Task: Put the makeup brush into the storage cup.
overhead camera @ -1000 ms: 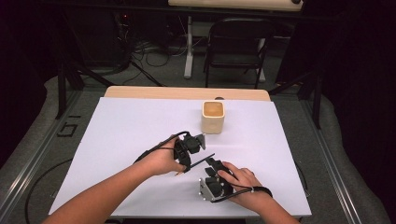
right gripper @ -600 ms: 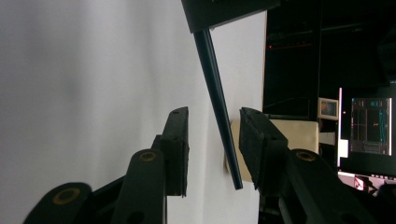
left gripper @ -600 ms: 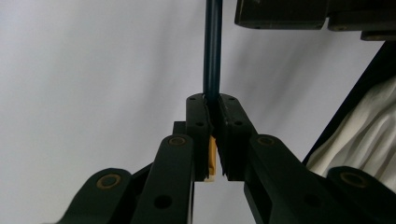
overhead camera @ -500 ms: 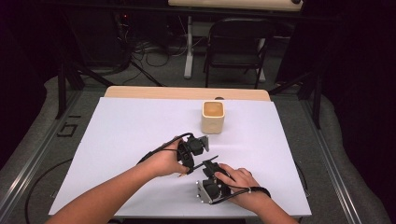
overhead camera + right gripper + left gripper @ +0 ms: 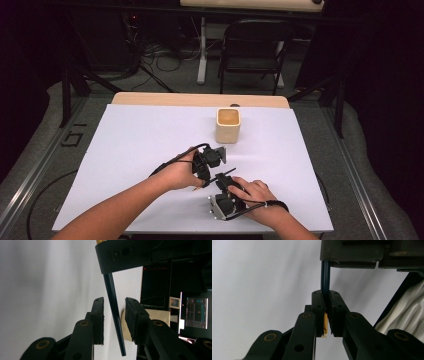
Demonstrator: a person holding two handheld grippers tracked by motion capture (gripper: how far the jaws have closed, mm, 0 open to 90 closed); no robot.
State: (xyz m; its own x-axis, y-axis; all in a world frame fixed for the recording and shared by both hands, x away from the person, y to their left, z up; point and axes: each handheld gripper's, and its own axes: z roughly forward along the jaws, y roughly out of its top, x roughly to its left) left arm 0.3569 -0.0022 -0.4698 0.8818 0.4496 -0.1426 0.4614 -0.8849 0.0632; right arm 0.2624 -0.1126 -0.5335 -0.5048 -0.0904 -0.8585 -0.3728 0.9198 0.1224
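Observation:
A thin black stick [image 5: 227, 173] with a yellowish end lies slanted just above the white sheet [image 5: 140, 150]. My left gripper [image 5: 210, 169] is shut on it; in the left gripper view the stick [image 5: 325, 275] rises out of the pressed pads [image 5: 318, 312]. My right gripper [image 5: 225, 181] comes in from the near side. Its jaws have just been closing and stand on either side of the stick [image 5: 113, 312] with a gap on both sides, so they are open. A beige square cup [image 5: 228, 125] stands farther back.
The white sheet covers a wooden table whose far edge [image 5: 200, 99] shows. A black chair [image 5: 255, 45] and cables are on the floor beyond it. The beige cup [image 5: 160, 317] shows behind my right jaw, with lit screens [image 5: 196, 312] farther off.
Both hands stay close together at the front of the sheet. The right gripper has edged slightly left, nearer the stick held by the left.

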